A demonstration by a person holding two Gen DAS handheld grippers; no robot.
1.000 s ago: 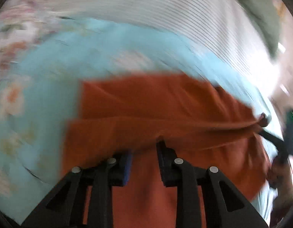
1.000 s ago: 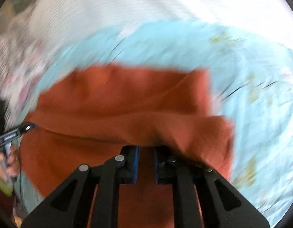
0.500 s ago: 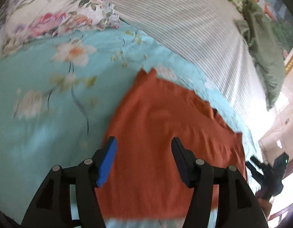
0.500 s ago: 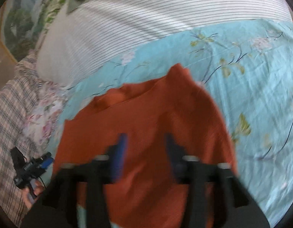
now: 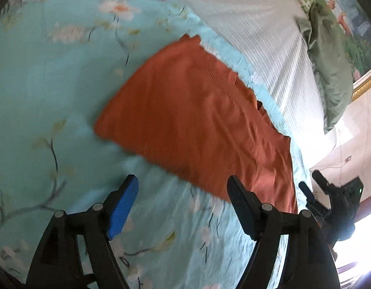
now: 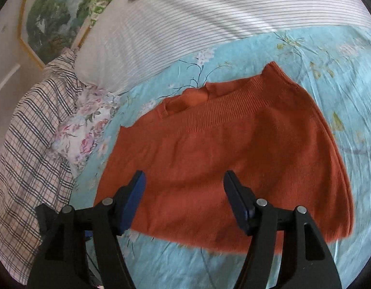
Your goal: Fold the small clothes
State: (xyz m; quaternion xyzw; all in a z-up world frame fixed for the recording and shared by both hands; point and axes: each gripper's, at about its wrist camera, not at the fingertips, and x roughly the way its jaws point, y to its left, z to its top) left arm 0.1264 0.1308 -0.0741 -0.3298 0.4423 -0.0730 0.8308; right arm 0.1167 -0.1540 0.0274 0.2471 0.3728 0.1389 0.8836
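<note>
An orange knitted garment (image 6: 233,154) lies folded flat on the light blue floral bedsheet (image 6: 342,55); its ribbed band runs across the far part. It also shows in the left wrist view (image 5: 200,125), ahead of the fingers. My left gripper (image 5: 183,192) is open and empty, held above the sheet just short of the garment's near edge. My right gripper (image 6: 184,187) is open and empty, hovering above the garment's near half. The right gripper also appears at the right edge of the left wrist view (image 5: 315,192).
A white striped cover (image 6: 209,16) lies beyond the sheet. A plaid cloth (image 6: 29,144) and a floral pillow (image 6: 84,130) lie at the left. A green cloth (image 5: 330,60) lies far right by a framed picture (image 6: 53,19).
Both grippers were shut on the orange garment a second ago. They have let go, opened wide and drawn back and up; the garment now lies flat.
</note>
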